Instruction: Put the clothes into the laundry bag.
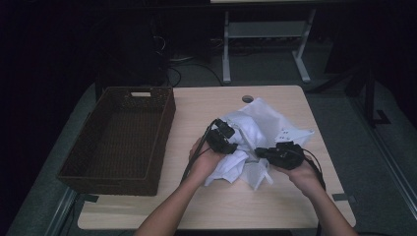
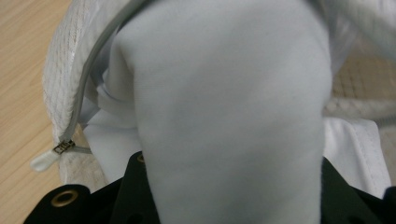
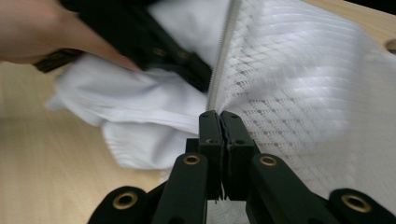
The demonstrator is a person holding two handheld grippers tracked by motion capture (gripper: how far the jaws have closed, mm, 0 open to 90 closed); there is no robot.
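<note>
White cloth [image 2: 224,116] bulges up between the jaws of the left tool [image 1: 222,137], which grips a thick fold of it, and this bundle sits half inside a mesh laundry bag [image 1: 260,123] lying on the right half of the surface [image 1: 196,108]. Along the bag's open edge runs a zipper [image 3: 223,56], its long axis leading straight away from the right tool [image 3: 219,123], whose jaws are pressed together on the mesh edge right at the near end of that zipper line. The zipper pull [image 2: 63,147] sits at the far left in the left gripper view, just beside the cloth, so the left hand looks nearer to it than the right. The coming move probably turns on that line: the cloth has to go deeper into the opening, away from the right tool's pinch and across the zipper edge. A flap of cloth [image 1: 236,169] lies outside toward the person. The wicker basket [image 1: 123,137] stands well apart at the left, leaving bare surface between; the right edge of the surface is near the bag.
</note>
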